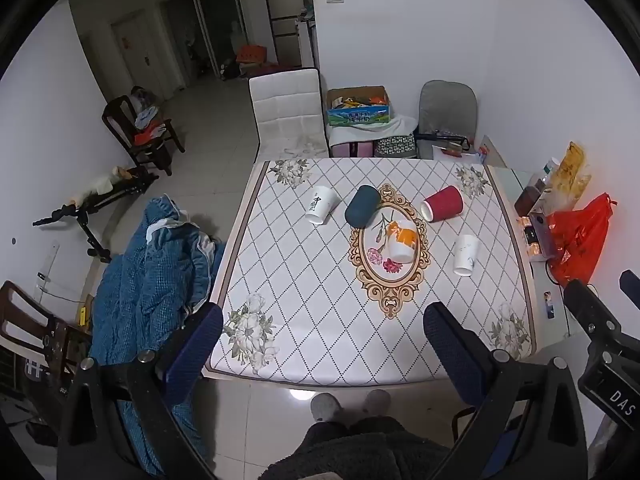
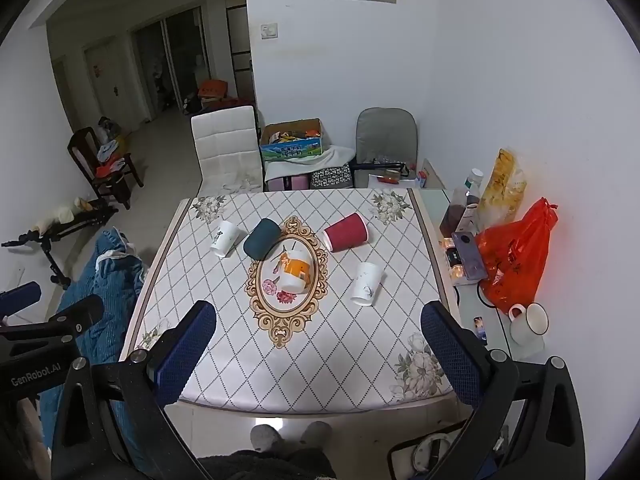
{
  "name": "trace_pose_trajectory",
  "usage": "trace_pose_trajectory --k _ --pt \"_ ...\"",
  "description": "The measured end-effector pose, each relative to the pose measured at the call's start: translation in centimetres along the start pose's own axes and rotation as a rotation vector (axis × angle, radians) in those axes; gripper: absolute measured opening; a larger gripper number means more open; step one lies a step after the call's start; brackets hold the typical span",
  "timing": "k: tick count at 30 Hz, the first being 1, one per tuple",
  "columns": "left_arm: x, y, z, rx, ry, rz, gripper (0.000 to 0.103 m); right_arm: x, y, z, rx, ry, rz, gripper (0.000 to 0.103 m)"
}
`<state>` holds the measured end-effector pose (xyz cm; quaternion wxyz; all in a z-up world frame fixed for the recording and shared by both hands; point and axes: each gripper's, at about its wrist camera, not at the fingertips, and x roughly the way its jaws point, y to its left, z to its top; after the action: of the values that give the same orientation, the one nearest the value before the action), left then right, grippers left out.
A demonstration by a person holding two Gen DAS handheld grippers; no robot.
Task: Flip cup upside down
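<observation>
Both the left claw (image 1: 322, 344) and right claw (image 2: 318, 344) are hovering wide apart, empty. Five cups are lying sideways on the tabletop (image 2: 320, 376); the orange cup (image 2: 295, 274) is risking rolling away if nudged.

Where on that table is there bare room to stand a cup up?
The near half of the tablecloth, between the two front corner flowers, is bare. The far half is crowded: white cup, dark teal cup, red cup, orange-patterned cup, second white cup.
</observation>
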<state>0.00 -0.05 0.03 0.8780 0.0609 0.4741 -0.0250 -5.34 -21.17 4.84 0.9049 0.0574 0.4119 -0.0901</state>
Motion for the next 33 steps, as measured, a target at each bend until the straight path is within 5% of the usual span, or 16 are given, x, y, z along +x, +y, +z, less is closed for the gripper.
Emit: trace_pose_trajectory --k 33 --pt "-0.4 -1.0 0.9 0.007 -0.014 -0.014 0.103 0.3 -0.1 -0.3 0.006 -0.001 0.002 0.103"
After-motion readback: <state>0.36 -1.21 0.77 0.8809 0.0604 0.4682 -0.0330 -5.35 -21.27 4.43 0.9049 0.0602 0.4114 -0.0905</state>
